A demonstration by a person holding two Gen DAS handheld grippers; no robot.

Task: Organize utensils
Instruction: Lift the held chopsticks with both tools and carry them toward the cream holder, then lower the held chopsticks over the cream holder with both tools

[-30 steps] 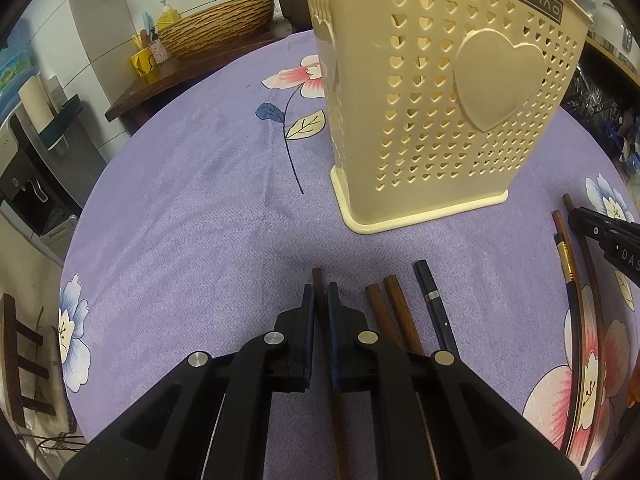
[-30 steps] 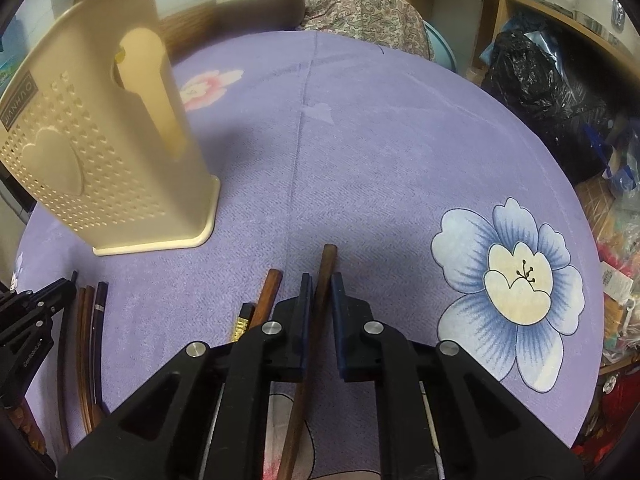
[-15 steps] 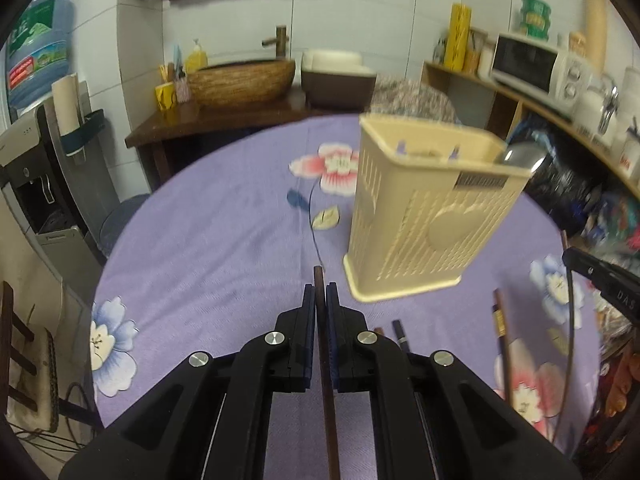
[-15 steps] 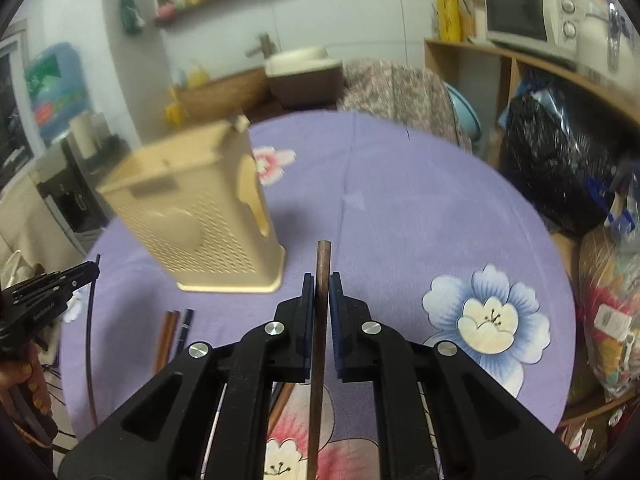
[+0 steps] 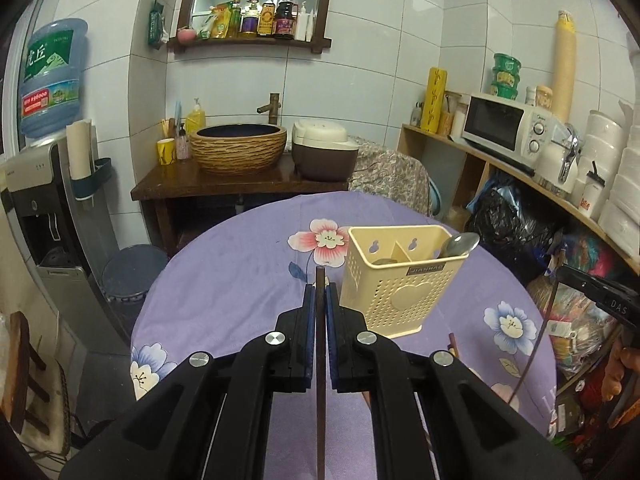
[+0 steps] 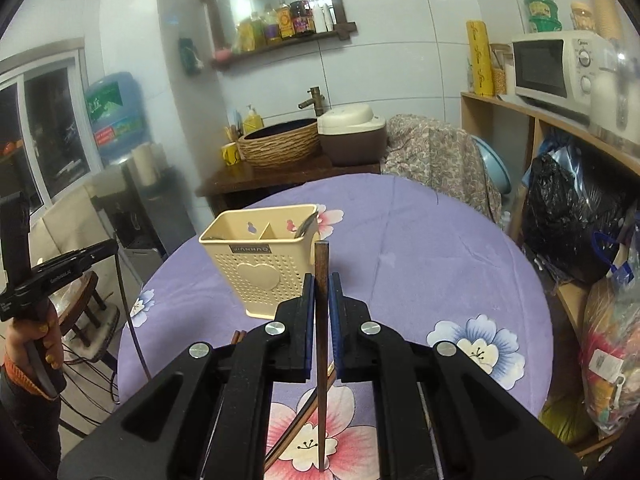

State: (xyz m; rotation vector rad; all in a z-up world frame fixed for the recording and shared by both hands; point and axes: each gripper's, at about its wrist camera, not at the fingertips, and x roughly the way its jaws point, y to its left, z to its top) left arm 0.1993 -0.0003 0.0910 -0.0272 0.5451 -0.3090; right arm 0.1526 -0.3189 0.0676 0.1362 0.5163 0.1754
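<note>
Each gripper (image 5: 320,300) (image 6: 322,292) clamps a slim, dark wooden chopstick (image 5: 320,360) (image 6: 322,320).

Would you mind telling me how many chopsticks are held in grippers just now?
2: one chopstick shut in the left gripper, a second chopstick in the right gripper. Loose chopsticks below are partly hidden.

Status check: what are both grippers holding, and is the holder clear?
Left gripper, right gripper: each shut on one chopstick. Holder upright, spoon inside. Nothing blocking.
</note>
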